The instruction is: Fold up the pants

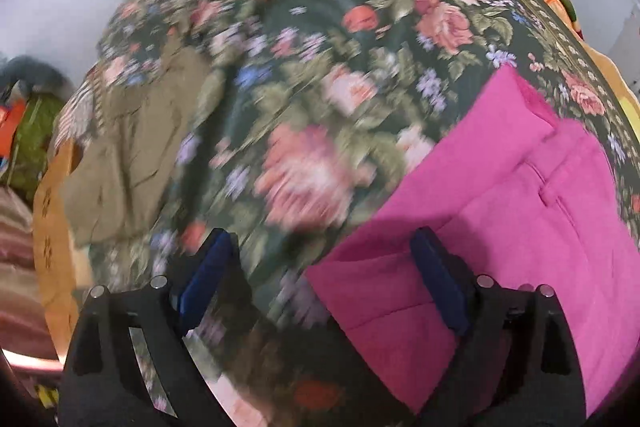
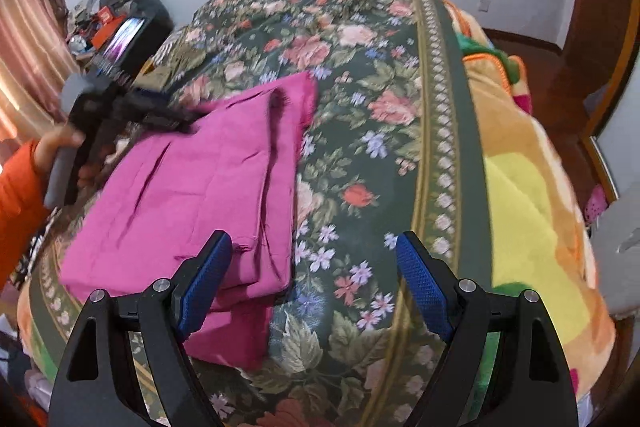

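The magenta pants (image 2: 192, 187) lie folded on the floral bedspread (image 2: 360, 155), near the bed's front left corner. In the left wrist view they fill the lower right (image 1: 500, 219). My left gripper (image 1: 324, 267) is open and empty, above the pants' left edge; that view is blurred by motion. It also shows in the right wrist view (image 2: 176, 119), held by a hand in an orange sleeve at the pants' far left side. My right gripper (image 2: 312, 275) is open and empty, just right of the pants' near edge, its left finger over the fabric.
An olive-brown garment (image 1: 132, 155) lies on the bed's far left part. A yellow and orange blanket (image 2: 528, 195) covers the bed's right side. A dark stand with clutter (image 2: 120, 31) is at the back left. Pink curtains (image 2: 24, 39) hang on the left.
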The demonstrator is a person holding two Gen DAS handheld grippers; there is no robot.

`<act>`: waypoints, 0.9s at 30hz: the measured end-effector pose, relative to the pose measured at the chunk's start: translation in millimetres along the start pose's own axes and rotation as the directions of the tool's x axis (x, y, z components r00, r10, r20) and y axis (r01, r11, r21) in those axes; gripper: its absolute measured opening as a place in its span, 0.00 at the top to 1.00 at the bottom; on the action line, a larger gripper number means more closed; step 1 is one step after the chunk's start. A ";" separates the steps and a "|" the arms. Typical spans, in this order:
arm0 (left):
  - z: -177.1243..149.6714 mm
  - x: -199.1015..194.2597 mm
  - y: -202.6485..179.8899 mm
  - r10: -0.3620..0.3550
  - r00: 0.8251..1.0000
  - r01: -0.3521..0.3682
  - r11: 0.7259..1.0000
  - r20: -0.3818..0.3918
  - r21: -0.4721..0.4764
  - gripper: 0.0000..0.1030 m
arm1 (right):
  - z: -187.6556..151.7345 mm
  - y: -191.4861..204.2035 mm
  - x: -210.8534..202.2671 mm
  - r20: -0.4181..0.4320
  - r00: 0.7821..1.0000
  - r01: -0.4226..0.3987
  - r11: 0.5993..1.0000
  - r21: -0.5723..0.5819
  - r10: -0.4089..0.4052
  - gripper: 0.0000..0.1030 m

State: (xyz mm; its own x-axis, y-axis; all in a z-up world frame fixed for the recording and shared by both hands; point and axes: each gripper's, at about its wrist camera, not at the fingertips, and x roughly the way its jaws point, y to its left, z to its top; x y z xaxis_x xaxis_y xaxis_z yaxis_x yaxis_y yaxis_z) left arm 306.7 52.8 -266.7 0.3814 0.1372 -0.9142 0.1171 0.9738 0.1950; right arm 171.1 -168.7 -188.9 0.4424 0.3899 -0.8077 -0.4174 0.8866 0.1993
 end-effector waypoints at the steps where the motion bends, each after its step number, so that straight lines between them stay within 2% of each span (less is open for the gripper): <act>1: -7.5 -4.5 4.6 0.009 1.000 -0.009 1.000 0.003 -0.022 0.10 | 2.0 -0.9 -3.5 0.011 1.000 -0.003 1.000 0.005 0.003 0.21; 3: -27.1 -16.9 19.3 0.015 1.000 -0.014 0.995 0.007 -0.094 0.10 | 3.7 0.3 -10.9 0.028 1.000 -0.007 1.000 0.009 0.007 0.21; 6: -56.4 -30.7 39.5 0.008 1.000 -0.008 0.977 0.001 -0.212 0.04 | 4.4 4.0 -17.4 0.037 0.999 -0.017 1.000 0.019 0.017 0.21; 10: -93.3 -54.5 47.2 -0.037 0.999 0.037 0.964 0.006 -0.264 0.04 | -4.8 17.0 -20.5 0.029 0.998 -0.053 0.998 0.019 0.052 0.21; 17: -146.5 -93.1 25.8 -0.055 0.997 0.068 0.968 0.060 -0.241 0.04 | -24.3 36.7 -9.8 -0.002 0.997 -0.080 0.996 -0.030 0.080 0.21; 19: -152.9 -98.1 23.2 -0.042 0.996 0.060 0.967 0.078 -0.249 0.04 | -27.0 33.9 -3.3 -0.003 0.997 -0.078 0.997 -0.014 0.078 0.21; 23: -154.4 -99.6 29.5 -0.031 0.995 0.055 0.960 0.090 -0.275 0.04 | -28.3 24.9 8.3 -0.029 0.993 -0.114 0.993 0.013 0.114 0.30; 27: -157.9 -97.8 31.6 0.023 0.995 0.001 0.967 0.092 -0.254 0.04 | -28.7 21.3 7.3 -0.021 0.996 -0.090 0.996 -0.008 0.090 0.36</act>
State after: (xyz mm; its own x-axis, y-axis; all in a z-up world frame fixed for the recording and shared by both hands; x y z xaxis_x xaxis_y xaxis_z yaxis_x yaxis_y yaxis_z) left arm 128.3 98.8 -227.3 0.4667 0.1424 -0.8729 -0.1193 0.9881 0.0974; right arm 142.7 -154.2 -206.5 0.3865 0.4627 -0.7978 -0.4622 0.8457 0.2666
